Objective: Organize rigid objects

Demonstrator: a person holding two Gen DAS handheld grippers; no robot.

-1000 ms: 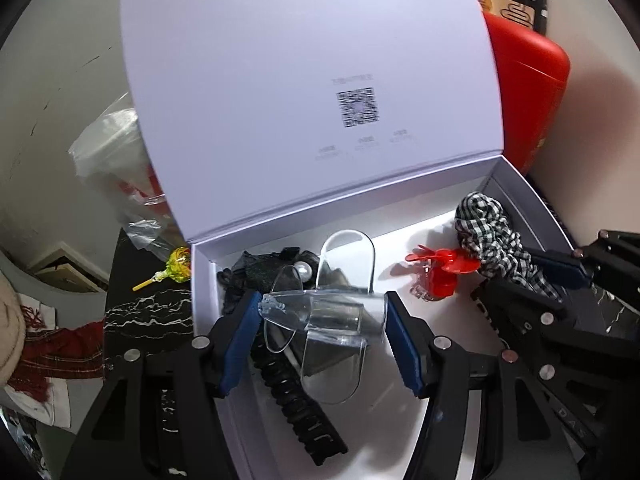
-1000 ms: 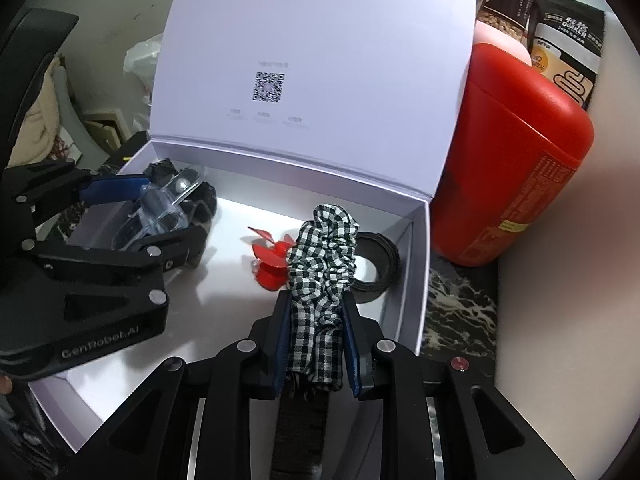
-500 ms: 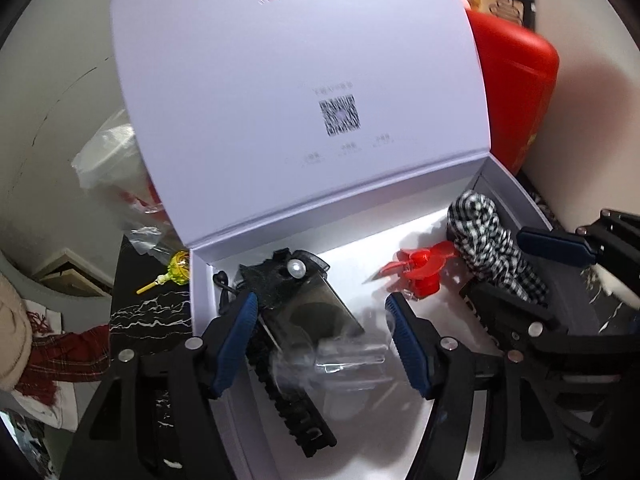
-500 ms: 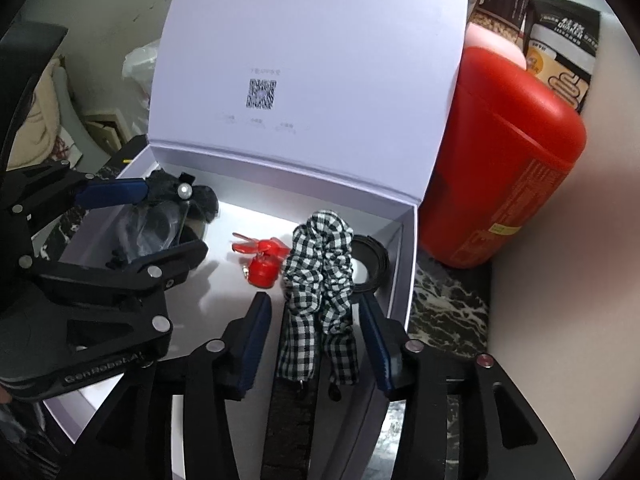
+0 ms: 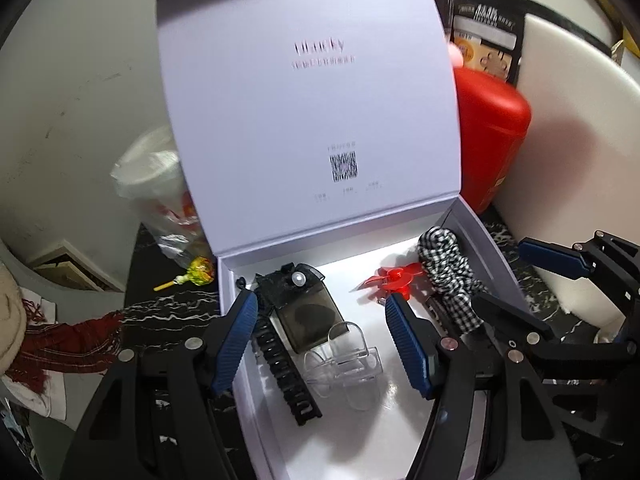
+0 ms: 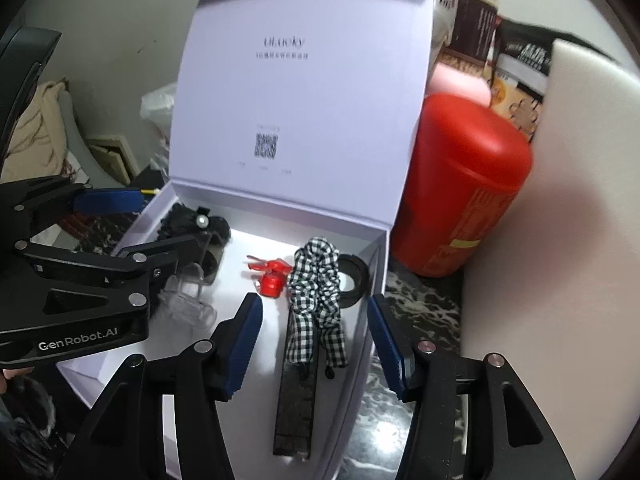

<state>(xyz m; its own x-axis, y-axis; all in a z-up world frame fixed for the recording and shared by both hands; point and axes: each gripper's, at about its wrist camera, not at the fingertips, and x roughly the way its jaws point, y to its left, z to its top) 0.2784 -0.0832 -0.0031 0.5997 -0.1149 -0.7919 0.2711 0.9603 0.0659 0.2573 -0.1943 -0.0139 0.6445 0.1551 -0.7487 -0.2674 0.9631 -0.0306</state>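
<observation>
A white box stands with its lid up. On its floor lie a clear plastic piece, a smoky dark case, a black toothed strip, a small red toy and a black-and-white checked scrunchie. My left gripper hovers open above the clear piece and touches nothing. My right gripper hangs over the scrunchie. Its jaws are opening, and the pads stand clear of the cloth on both sides. A black ring and a flat black strip lie beside the scrunchie.
A tall red canister stands close to the box's right wall, with jars and packets behind it. A white board rises at the right. Left of the box are a lollipop, a bagged cup and a red cloth.
The left gripper let go of the clear piece, which now lies on the box floor. The right gripper opened off the scrunchie. Both grippers rose and drew back.
</observation>
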